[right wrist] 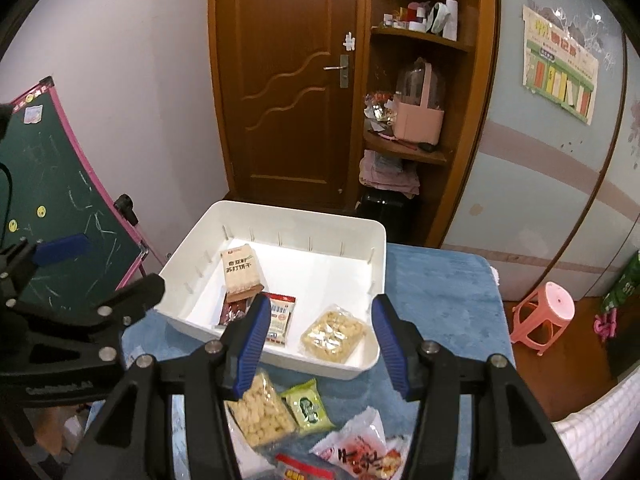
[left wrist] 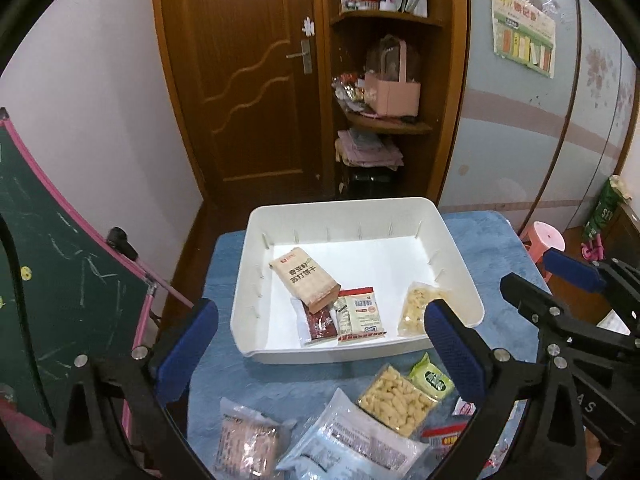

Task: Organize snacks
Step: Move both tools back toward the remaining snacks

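Both tongs, left (left wrist: 320, 344) and right (right wrist: 320, 344), released and empty; puffed-snack pack (right wrist: 262, 414) lies just below right tongs, long axis diagonal, right nearer.

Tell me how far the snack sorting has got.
Partly done. Four packets lie in the white bin, including the soda cracker pack. Both the left gripper and right gripper are open and empty. Several packets, like the green packet, remain on the blue cloth.

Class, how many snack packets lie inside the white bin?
4: tan cracker pack at left, dark red packet beneath it, white sachet alongside, puffs bag at right. Others may hide underneath.
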Tool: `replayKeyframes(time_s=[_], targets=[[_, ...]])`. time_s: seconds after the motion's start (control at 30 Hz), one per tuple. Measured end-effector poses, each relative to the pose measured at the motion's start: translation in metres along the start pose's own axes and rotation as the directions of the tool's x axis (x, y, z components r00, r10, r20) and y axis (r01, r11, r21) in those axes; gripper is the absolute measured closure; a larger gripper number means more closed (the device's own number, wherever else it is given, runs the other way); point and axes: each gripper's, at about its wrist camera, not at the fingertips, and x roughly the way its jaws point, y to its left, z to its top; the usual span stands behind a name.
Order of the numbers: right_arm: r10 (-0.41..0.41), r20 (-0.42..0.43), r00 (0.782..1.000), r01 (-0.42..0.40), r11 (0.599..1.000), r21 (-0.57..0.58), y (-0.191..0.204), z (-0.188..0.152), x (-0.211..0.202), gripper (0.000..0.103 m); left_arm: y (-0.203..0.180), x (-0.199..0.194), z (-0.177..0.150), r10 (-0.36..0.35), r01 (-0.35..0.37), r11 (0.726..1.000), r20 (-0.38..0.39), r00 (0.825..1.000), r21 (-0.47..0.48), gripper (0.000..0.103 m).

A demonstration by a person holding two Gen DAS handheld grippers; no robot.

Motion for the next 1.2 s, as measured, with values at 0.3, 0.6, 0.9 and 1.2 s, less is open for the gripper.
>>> replayKeyframes(time_s=[0.3, 0.6, 0.9, 1.2], targets=[[0.011, 0.026, 1.0, -0.01, 1.0, -0.027, 0.007, -0.013, -0.043, 0.05, 0.005, -0.047, -0.016, 0.02, -0.02, 1.0, 0.03, 0.999, 0.004, 0.0], [0.078, 0.03, 0.997, -0.076, 0.996, -0.052, 0.019, -0.057, -0.088, 0.041, 0.016, -0.098, -0.064, 0.03, -0.03, 1.0, 0.034, 0.999, 0.001, 0.0], [0.12, -0.009, 0.993, -0.12, 0.991, -0.065, 0.045, -0.138, -0.112, 0.04, 0.027, -0.134, -0.144, 0.052, -0.052, 0.999, 0.038, 0.998, -0.002, 0.0], [0.114, -0.099, 0.989, -0.121, 0.99, -0.07, 0.069, -0.198, -0.101, 0.04, 0.039, -0.119, -0.221, 0.071, -0.076, 0.992, -0.055, 0.996, -0.096, 0.0]])
